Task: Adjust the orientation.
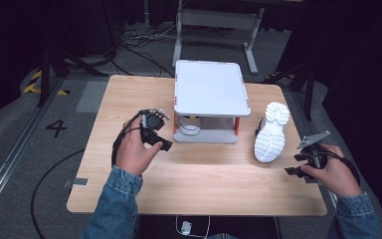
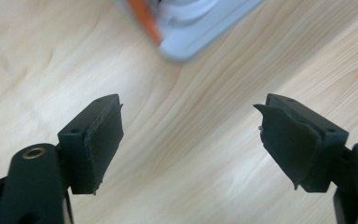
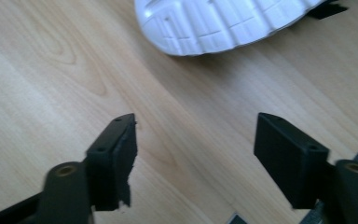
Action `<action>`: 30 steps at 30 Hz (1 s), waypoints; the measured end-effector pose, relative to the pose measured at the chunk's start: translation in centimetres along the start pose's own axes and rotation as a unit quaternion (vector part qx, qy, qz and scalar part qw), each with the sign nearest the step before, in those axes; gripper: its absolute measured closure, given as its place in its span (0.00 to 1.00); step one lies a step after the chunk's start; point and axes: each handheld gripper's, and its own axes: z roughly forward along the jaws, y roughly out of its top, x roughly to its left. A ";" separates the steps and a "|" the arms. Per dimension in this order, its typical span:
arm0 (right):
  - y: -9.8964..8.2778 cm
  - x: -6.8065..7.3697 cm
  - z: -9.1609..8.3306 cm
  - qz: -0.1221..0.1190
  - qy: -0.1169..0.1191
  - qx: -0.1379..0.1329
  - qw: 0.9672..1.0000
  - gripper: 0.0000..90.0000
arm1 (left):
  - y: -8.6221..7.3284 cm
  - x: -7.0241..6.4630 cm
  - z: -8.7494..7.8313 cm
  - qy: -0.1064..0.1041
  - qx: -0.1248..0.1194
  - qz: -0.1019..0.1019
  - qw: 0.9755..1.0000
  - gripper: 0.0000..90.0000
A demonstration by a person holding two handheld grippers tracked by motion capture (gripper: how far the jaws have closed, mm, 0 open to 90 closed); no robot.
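Two empty grippers, left [image 1: 163, 130] and right [image 1: 294, 163], fingers spread wide; we judge the overturned white sneaker [image 1: 272, 132] light, best pinched at its stiff sole edge.

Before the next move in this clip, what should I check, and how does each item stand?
1. Left gripper jaws open, nothing between: ok.
2. Right gripper jaws open, nothing between: ok.
3. Shoe on the table, sole showing, apart from both grippers: ok.
4. Second shoe sits in the rack's lower shelf: ok.
5. Room on that shelf beside it: cannot tell.
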 end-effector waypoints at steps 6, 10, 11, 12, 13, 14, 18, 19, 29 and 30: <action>1.0 -0.7 -0.7 -0.055 -0.010 -0.015 0.998 0.31 | -2.6 2.8 0.2 0.031 0.033 -0.049 0.998 0.23; 2.1 -0.9 -0.7 -0.033 -0.035 -0.060 0.997 0.32 | -4.3 4.0 0.3 0.043 0.054 -0.073 0.995 0.23; 2.9 -1.0 -0.5 -0.037 -0.055 -0.063 0.996 0.34 | -5.1 4.3 0.3 0.042 0.061 -0.082 0.994 0.23; 3.3 -1.1 -0.4 -0.037 -0.061 -0.066 0.995 0.36 | -5.4 4.5 0.3 0.041 0.065 -0.083 0.994 0.23; 3.6 -1.1 -0.3 -0.035 -0.057 -0.074 0.995 0.40 | -5.7 4.6 0.3 0.041 0.068 -0.086 0.993 0.23; 3.6 -1.1 -0.3 -0.035 -0.057 -0.074 0.995 0.40 | -5.7 4.6 0.3 0.041 0.068 -0.086 0.993 0.23; 5.4 -1.1 0.9 -0.038 -0.030 -0.108 0.993 0.40 | -6.9 4.9 0.1 0.048 0.070 -0.092 0.992 0.23; 5.4 -1.1 0.9 -0.038 -0.030 -0.108 0.993 0.40 | -6.9 4.9 0.1 0.048 0.070 -0.092 0.992 0.23; 7.7 -2.5 3.0 -0.029 -0.033 -0.150 0.988 0.39 | -8.3 5.7 -0.3 0.060 0.059 -0.102 0.991 0.26; 7.6 -2.8 3.4 -0.022 -0.035 -0.141 0.989 0.39 | -8.2 5.6 -0.3 0.059 0.058 -0.099 0.992 0.26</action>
